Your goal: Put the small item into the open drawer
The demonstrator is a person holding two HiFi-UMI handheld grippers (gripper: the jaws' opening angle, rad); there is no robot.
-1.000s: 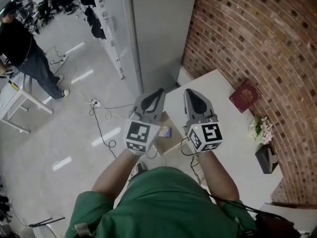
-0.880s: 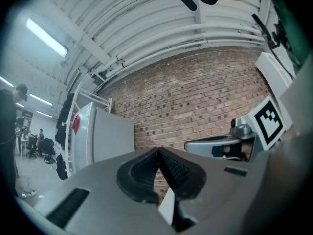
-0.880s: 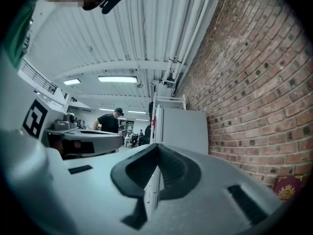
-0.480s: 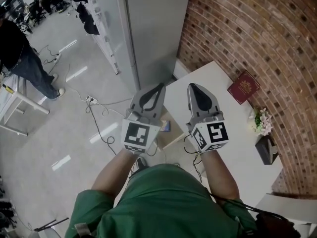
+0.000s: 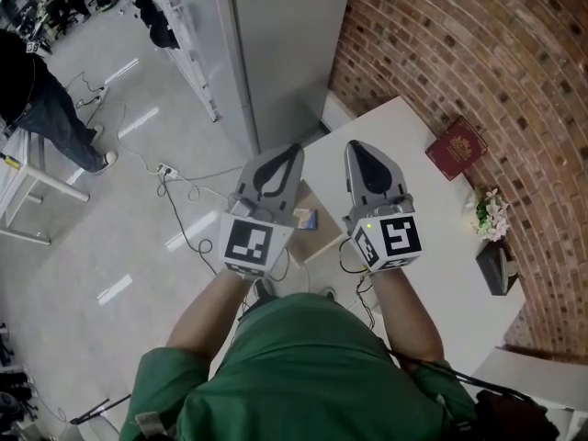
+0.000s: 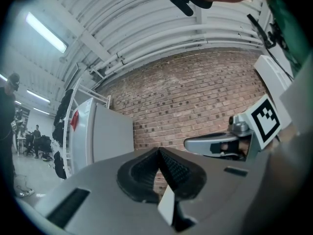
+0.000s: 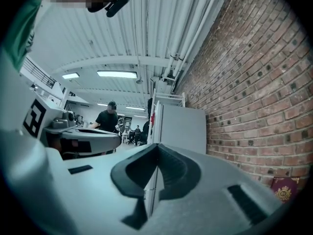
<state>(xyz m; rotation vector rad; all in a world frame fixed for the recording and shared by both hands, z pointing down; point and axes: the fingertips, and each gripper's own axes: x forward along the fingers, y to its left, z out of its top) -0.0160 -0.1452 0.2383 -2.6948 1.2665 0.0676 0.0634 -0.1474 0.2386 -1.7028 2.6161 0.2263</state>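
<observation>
Right in front of the person's chest, the left gripper (image 5: 290, 152) and the right gripper (image 5: 355, 147) hang side by side, each with its jaws pressed together on nothing. Just below and between them the open drawer (image 5: 318, 240) juts from the white table (image 5: 404, 177). A small blue item (image 5: 307, 218) seems to lie inside it, so the drop looks done, while farther off a red booklet (image 5: 457, 148) rests by the brick wall (image 5: 478, 53).

We see a white table (image 5: 441, 223) set against a brick wall. A dark red booklet (image 5: 457, 149) lies flat near its far edge. Closer to us along the wall side sit a small bunch of pale flowers (image 5: 486, 215) and a dark object (image 5: 497, 269) we cannot identify. At the table's left side, an open wooden drawer (image 5: 317, 239) holds a small blue item (image 5: 306, 219).
</observation>
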